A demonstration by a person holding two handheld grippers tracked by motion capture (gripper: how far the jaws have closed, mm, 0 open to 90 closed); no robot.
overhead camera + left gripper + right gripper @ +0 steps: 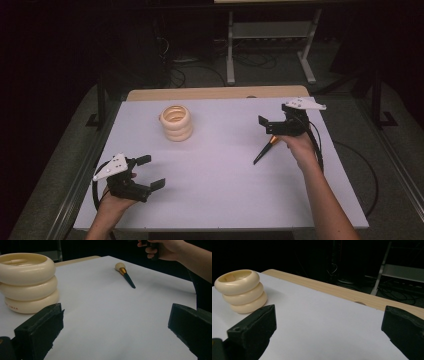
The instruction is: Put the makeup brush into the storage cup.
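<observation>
While your right gripper (272,126) is hovering agape just above the brush (265,149), your left gripper (150,172) is idling open.

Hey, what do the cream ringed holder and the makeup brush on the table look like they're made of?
The cream three-ringed holder looks like glazed ceramic or glossy plastic: smooth, rounded, with soft highlights. The makeup brush seems to have a dark, smooth handle, likely plastic or lacquered wood, a shiny gold metal-looking ferrule and a pale, matte bristle head.
</observation>
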